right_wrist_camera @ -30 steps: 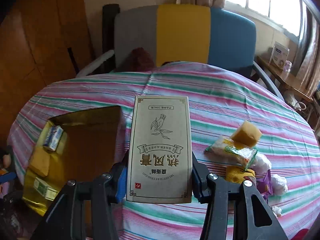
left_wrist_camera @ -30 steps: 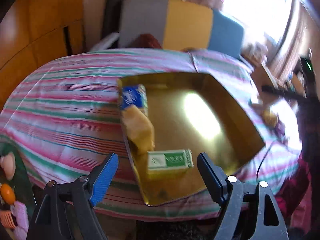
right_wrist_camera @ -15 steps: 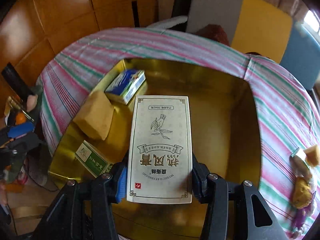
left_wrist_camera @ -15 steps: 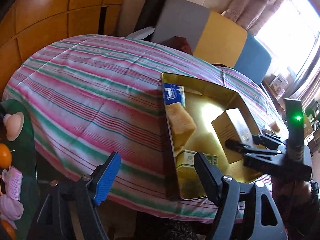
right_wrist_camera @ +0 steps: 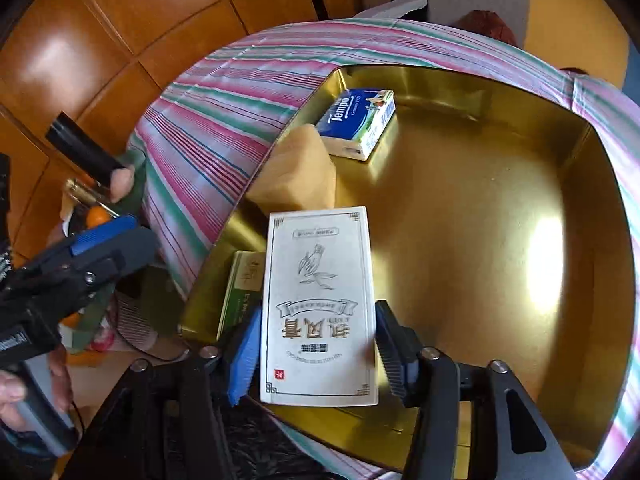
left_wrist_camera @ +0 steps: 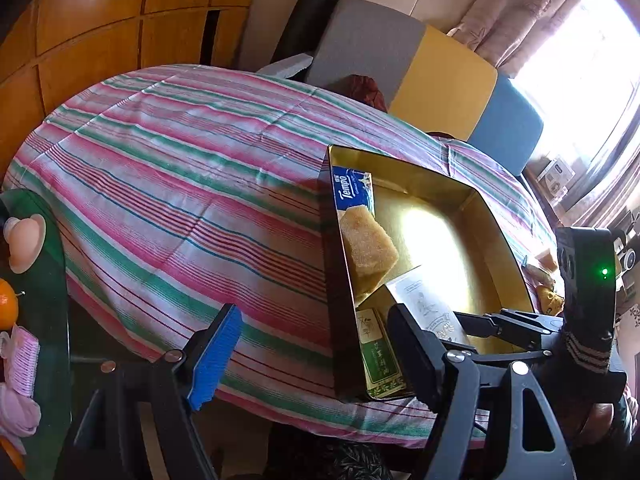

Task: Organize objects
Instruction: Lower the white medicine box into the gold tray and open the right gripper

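A gold tray (right_wrist_camera: 520,92) lies on the striped tablecloth (left_wrist_camera: 180,168). In it are a blue Tempo tissue pack (right_wrist_camera: 360,120), a yellow sponge block (right_wrist_camera: 296,172) and a green box (right_wrist_camera: 240,288). My right gripper (right_wrist_camera: 316,344) is shut on a cream box with Chinese print (right_wrist_camera: 320,304) and holds it low over the tray's near left part, beside the green box. The tray (left_wrist_camera: 472,200) and the cream box (left_wrist_camera: 428,308) also show in the left wrist view. My left gripper (left_wrist_camera: 316,352) is open and empty at the table's near edge, left of the tray.
Several loose items (left_wrist_camera: 544,284) lie on the cloth to the right of the tray. A grey, yellow and blue chair (left_wrist_camera: 432,68) stands behind the table. A green side surface with an orange (left_wrist_camera: 6,304) and pink things is at the far left.
My right gripper has carried the cream box from above the cloth into the tray and lowered it by the green box. My left gripper has drawn back to the left of the tray.
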